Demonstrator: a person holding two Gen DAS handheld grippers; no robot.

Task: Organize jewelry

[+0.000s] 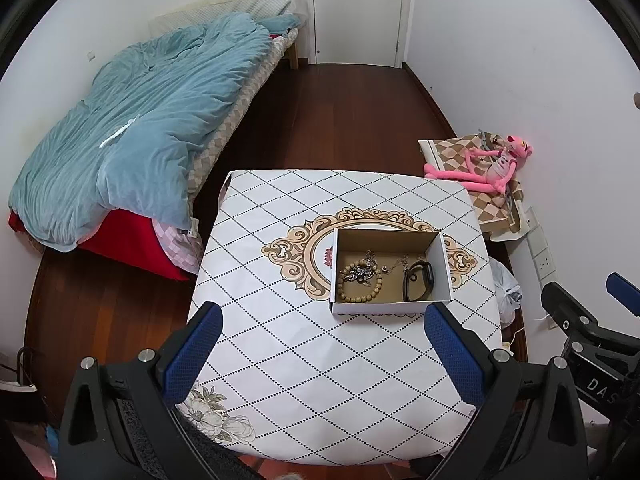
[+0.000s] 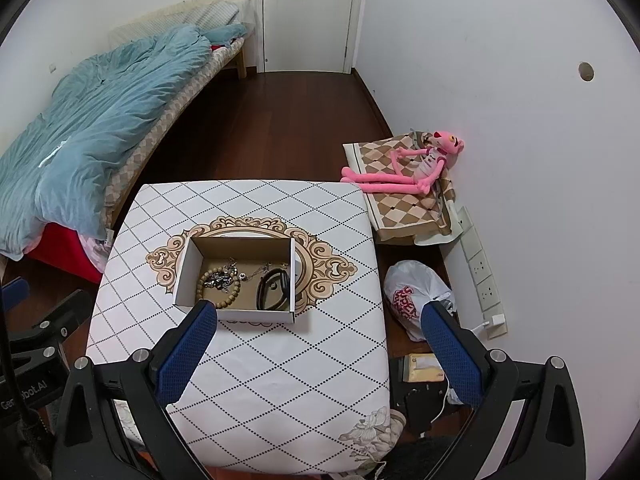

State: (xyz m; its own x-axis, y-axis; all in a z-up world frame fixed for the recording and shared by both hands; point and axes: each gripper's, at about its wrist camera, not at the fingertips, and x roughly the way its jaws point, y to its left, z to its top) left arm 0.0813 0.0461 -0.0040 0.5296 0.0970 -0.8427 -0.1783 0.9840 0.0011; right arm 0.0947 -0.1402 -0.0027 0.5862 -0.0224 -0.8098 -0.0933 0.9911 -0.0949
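An open cardboard box (image 1: 442, 268) (image 2: 184, 276) stands on a small table with a diamond-patterned cloth (image 1: 280, 340) (image 2: 280, 360). Inside lie a wooden bead bracelet (image 1: 360, 298) (image 2: 230, 298), a tangle of silver chains (image 1: 364, 270) (image 2: 222, 278) and a black smartwatch (image 1: 418, 280) (image 2: 274, 286). My left gripper (image 1: 322, 316) is open and empty, held above the table's near side, short of the box. My right gripper (image 2: 320, 318) is open and empty, its left finger over the box's near edge. The right gripper also shows at the left wrist view's right edge (image 1: 580, 320).
A bed with a blue quilt (image 1: 136, 132) (image 2: 88, 120) stands to the left. A pink plush toy (image 1: 488, 164) (image 2: 412, 164) lies on a checked cushion by the right wall. A white plastic bag (image 2: 416, 296) sits on the floor right of the table. A closed door (image 1: 360, 8) is at the back.
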